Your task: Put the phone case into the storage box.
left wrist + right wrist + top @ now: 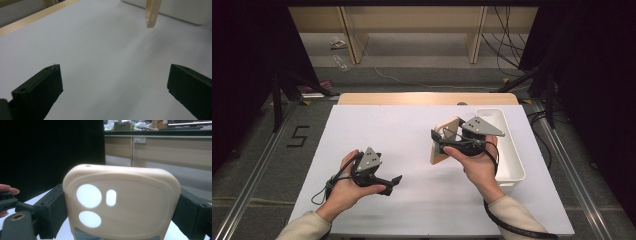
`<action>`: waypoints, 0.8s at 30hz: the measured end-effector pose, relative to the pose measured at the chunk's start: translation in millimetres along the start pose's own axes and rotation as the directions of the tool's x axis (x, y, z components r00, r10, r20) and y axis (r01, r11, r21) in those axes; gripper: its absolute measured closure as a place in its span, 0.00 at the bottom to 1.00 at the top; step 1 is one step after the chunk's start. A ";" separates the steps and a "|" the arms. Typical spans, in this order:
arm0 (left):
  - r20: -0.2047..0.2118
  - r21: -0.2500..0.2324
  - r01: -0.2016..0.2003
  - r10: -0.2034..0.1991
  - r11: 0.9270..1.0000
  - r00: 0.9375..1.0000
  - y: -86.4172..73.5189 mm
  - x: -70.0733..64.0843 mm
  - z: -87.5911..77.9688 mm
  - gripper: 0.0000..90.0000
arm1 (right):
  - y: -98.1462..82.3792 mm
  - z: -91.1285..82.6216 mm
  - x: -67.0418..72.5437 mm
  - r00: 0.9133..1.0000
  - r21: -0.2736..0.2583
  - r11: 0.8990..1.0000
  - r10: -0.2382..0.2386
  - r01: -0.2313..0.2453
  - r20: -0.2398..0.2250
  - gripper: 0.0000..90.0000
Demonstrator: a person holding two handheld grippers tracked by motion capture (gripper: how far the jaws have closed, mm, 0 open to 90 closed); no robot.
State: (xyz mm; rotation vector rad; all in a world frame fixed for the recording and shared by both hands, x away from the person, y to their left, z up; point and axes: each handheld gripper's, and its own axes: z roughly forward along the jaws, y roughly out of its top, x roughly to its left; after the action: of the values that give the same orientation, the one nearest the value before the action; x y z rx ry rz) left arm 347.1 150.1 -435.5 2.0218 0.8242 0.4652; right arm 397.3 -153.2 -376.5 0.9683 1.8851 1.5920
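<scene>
1. I have the right gripper (439, 145) clamped on the phone case (443, 141), lifted upright at 9 o'clock of the white bin (512, 155), for clearance.
2. My left gripper (394, 182) idles wide apart, empty, over the table (377, 130).

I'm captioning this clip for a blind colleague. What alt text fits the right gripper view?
A beige phone case with three camera cutouts stands clamped by its sides between the right gripper's two black jaws. Behind it are a dark curtain and wooden furniture.
</scene>
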 end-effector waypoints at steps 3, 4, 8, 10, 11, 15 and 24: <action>-0.003 -0.004 0.004 -0.004 1.000 1.000 -0.1 1.5 -1.4 0.00 | 0.7 -0.7 -1.2 1.000 -0.004 1.000 -0.002 0.002 0.003 0.13; -0.004 -0.006 0.005 -0.005 1.000 1.000 -0.1 1.8 -1.7 0.00 | 1.1 -1.0 -1.4 1.000 -0.006 1.000 -0.001 0.001 0.005 0.13; -0.011 -0.005 0.004 -0.004 1.000 1.000 -0.7 3.7 -3.1 0.00 | 2.3 -2.1 -2.5 1.000 -0.007 1.000 -0.002 0.002 0.010 0.13; -0.014 -0.006 0.004 -0.004 1.000 1.000 -1.5 4.7 -4.0 0.00 | 2.9 -2.5 -3.5 1.000 -0.010 1.000 -0.001 0.002 0.014 0.13; -0.014 -0.005 0.005 -0.005 1.000 1.000 -1.7 5.0 -4.4 0.00 | 3.4 -3.0 -4.3 1.000 -0.010 1.000 -0.001 0.001 0.015 0.13; -0.023 -0.007 0.009 -0.009 1.000 1.000 -3.0 7.4 -6.7 0.00 | 5.1 -4.6 -6.8 1.000 -0.014 1.000 -0.001 0.001 0.024 0.13; -0.042 -0.009 0.014 -0.014 1.000 0.999 -5.9 12.4 -11.0 0.00 | 9.8 -9.4 -14.2 0.998 -0.029 1.000 0.007 -0.005 0.055 0.13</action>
State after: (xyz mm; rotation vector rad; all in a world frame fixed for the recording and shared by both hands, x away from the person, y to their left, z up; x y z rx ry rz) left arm 347.2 167.7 -434.3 2.0031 0.8601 0.5035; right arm 401.3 -169.5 -366.1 0.9959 1.8196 1.5755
